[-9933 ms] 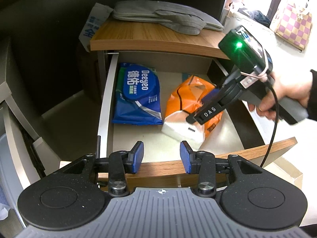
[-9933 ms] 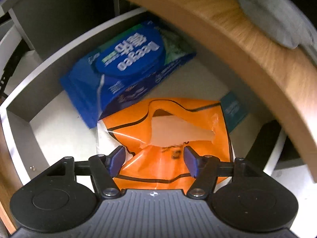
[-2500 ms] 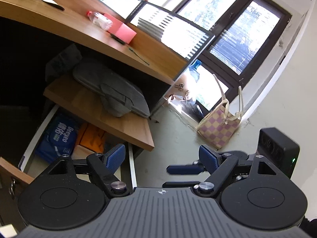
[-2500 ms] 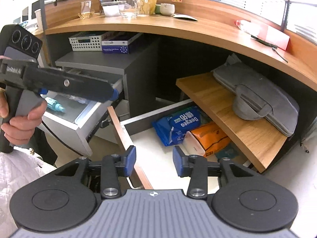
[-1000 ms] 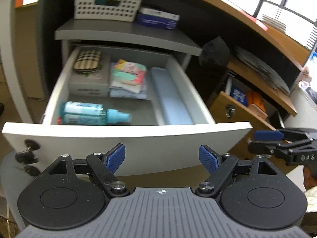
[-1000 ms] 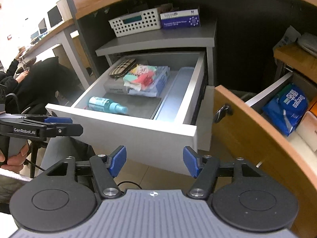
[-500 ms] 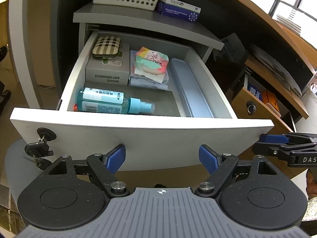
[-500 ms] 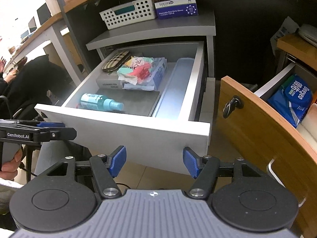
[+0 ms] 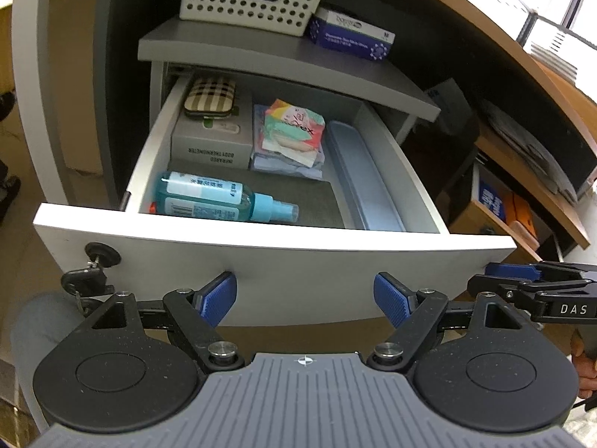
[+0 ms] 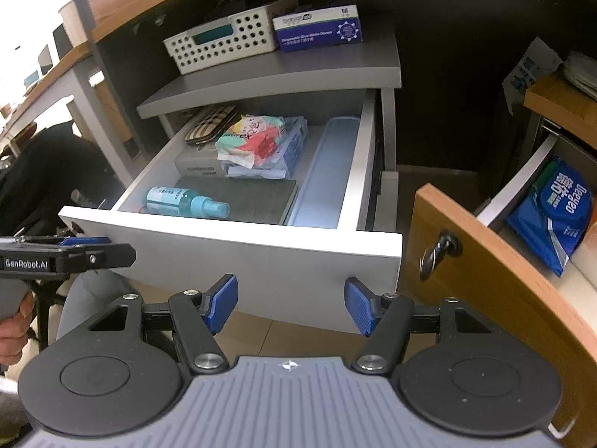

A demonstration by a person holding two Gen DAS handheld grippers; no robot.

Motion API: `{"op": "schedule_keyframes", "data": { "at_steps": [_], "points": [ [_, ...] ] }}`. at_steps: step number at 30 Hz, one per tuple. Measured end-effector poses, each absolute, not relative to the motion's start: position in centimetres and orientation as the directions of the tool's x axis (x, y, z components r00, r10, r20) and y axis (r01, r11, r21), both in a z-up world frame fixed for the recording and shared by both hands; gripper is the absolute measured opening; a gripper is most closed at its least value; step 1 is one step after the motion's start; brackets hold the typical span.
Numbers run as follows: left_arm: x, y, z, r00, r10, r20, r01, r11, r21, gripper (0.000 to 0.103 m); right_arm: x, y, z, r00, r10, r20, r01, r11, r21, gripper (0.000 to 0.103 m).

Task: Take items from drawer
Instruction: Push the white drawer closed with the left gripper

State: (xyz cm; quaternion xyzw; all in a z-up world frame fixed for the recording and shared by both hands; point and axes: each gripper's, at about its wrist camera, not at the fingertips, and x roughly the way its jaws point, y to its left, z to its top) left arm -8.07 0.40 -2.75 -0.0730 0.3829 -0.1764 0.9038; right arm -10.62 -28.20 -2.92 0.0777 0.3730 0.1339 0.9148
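A white drawer [image 9: 276, 261] [image 10: 238, 254] stands pulled open. Inside lie a teal spray bottle [image 9: 220, 199] [image 10: 186, 201] at the front, a grey box [image 9: 212, 142] with a checked pouch [image 9: 211, 97] on it, a colourful tissue pack [image 9: 293, 130] [image 10: 253, 138] and a long blue-grey tray [image 9: 362, 179] [image 10: 321, 175]. My left gripper [image 9: 305, 298] is open and empty, just in front of the drawer's face. My right gripper [image 10: 291, 304] is open and empty, before the drawer's front right corner.
A white perforated basket [image 9: 246, 0] and a blue glove box [image 9: 350, 37] sit on the grey shelf above. A wooden drawer [image 10: 496, 272] with a blue wipes pack [image 10: 556, 209] stands open at the right. A key [image 9: 91, 272] hangs in the white drawer's lock.
Both grippers have moved closer to the white drawer and a little higher, so its contents look larger. Both stay open. Nothing in the drawer has moved.
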Motion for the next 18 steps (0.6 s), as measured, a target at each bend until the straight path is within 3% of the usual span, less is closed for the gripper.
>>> {"op": "schedule_keyframes", "data": {
  "at_steps": [18],
  "points": [
    [-2.0,-1.0,-3.6,0.729,-0.275,-0.626,0.202,0.961,-0.187,0.083,-4.2,-25.7,-4.4,0.768,0.165,-0.619,-0.097,0.985,0.142,0.070]
  ]
}}
